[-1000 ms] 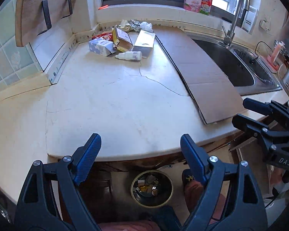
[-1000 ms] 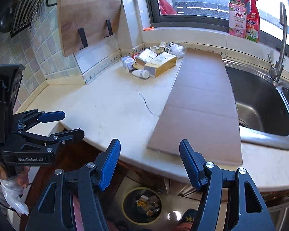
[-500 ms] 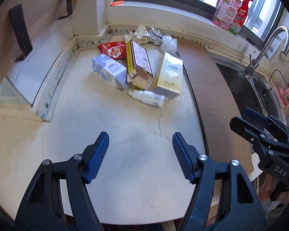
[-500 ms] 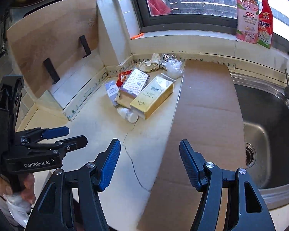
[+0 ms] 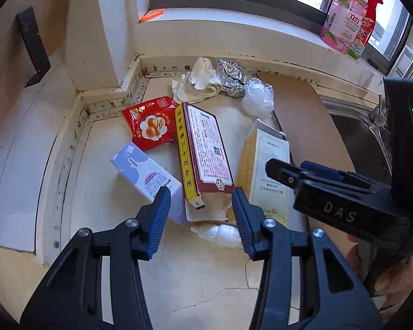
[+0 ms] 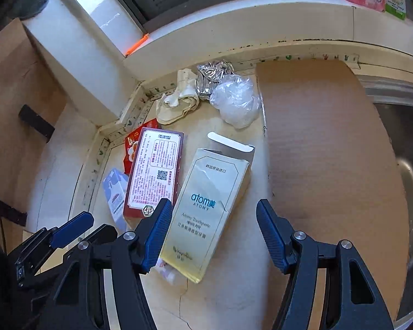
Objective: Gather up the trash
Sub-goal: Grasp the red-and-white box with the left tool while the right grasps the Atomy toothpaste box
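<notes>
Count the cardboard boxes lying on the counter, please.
3: a small pale blue box on the left, a dark red box in the middle, and a cream toothpaste box on the right. Others may be hidden underneath.

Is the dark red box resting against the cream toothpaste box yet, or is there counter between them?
Cannot tell. In the right wrist view the red box and the toothpaste box meet edge to edge, but overlap could hide a gap.
</notes>
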`<state>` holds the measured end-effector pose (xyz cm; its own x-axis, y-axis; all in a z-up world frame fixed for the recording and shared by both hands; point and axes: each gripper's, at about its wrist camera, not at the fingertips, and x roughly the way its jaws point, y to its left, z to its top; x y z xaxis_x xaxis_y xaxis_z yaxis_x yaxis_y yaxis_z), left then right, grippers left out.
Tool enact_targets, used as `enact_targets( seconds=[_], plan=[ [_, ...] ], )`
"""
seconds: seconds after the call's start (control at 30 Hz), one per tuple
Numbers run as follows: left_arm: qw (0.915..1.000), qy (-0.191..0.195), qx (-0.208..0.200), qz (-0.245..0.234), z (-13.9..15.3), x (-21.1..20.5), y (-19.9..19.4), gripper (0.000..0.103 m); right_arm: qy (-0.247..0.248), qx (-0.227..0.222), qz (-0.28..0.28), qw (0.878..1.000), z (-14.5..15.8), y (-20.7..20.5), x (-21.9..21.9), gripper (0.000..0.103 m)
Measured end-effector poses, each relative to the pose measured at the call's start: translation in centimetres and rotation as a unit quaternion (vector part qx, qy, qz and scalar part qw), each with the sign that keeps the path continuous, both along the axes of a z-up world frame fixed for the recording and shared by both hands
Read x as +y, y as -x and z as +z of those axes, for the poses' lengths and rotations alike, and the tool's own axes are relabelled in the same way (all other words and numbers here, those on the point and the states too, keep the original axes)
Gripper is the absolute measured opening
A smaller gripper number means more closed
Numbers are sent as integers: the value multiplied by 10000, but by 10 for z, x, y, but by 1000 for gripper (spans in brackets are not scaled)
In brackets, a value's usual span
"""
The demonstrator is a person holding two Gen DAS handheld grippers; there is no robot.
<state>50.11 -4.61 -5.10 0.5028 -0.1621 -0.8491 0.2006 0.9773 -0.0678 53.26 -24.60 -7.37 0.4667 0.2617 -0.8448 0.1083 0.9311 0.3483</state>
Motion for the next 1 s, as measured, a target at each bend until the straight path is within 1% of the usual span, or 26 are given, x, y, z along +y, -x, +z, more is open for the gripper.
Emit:
enact_targets(
  seconds=[0.07,0.23,0.33,0.37,0.4,0.53,0.63,0.73,0.87,1.0],
  plan=[
    [10000,-34,3,19,-4,0,-10,43,-26,75,-23,10000,-10,-12,4,65],
    [10000,80,40,-1,-8,3,-26,43,-185,289,-113,9993,-31,-34,9,65],
    [10000,89,36,-20,-10,1,-31,43,-400,382,-172,9983,-41,-43,7,64],
    [9999,93,43,-34,-11,0,-33,43,-465,377,-185,9980,-43,-44,7,59],
    [9999,99,51,-46,-13,-1,-36,43,-508,339,-191,9980,-44,-45,6,57],
    [9997,186,132,-24,-20,-3,-45,43,-843,283,-202,9958,-47,-44,1,52],
    [9996,219,178,39,-27,-5,-49,43,-972,185,-224,9948,-47,-42,-4,51],
    [9996,150,207,106,-36,-7,-54,43,-1027,183,-225,9943,-50,-41,-6,51],
    [9993,160,301,161,-46,-6,-59,43,-1077,130,-190,9939,-52,-40,-10,51],
    [9984,317,407,238,-55,-3,-63,45,-1105,70,-114,9938,-52,-38,-9,50]
  ],
)
